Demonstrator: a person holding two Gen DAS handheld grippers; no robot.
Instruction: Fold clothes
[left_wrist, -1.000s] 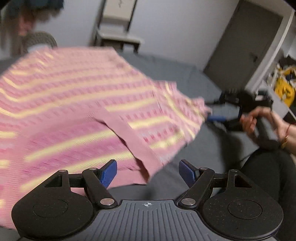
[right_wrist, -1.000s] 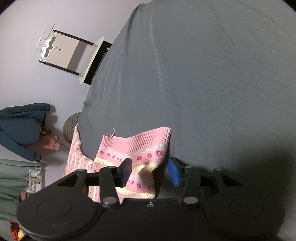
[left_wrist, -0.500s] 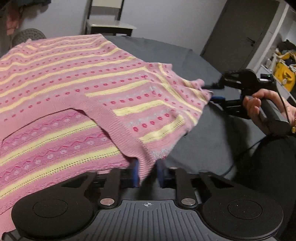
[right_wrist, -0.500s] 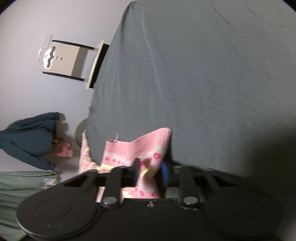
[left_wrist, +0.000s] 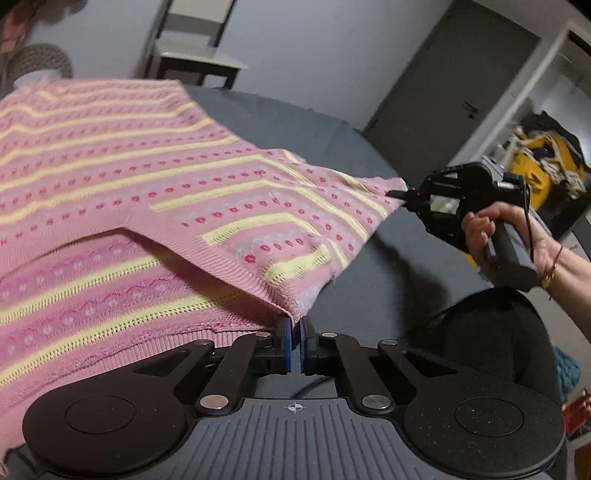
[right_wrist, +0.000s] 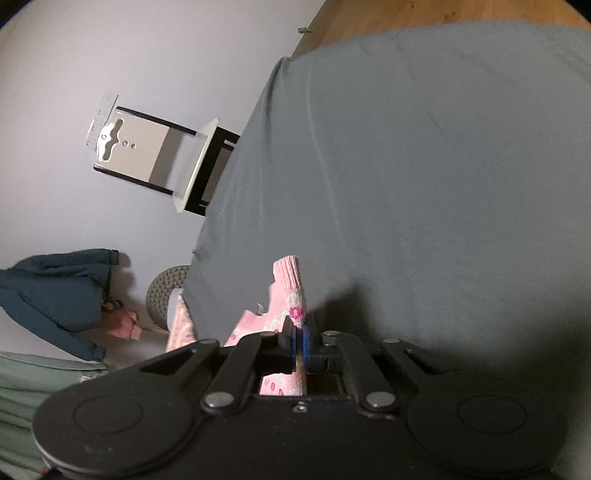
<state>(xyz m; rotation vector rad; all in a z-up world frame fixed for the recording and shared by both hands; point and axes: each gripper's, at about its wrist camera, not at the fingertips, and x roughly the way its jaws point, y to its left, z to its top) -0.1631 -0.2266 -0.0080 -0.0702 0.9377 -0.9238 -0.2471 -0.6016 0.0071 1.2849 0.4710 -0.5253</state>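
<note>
Left gripper (left_wrist: 294, 328) newly clamps sweater (left_wrist: 166, 192).

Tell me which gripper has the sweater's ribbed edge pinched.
The left gripper: its blue pads close on the plain ribbed band of the pink sweater. The right gripper clamps a patterned corner instead.

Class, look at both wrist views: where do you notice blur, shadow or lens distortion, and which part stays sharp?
Left wrist view: the pink sweater is fairly sharp near the left gripper, smeared at far left; door lines bow from the fisheye. Right wrist view: softer overall, with a dark shadow on the grey cover beside the right gripper; the chair looks tilted sideways.
</note>
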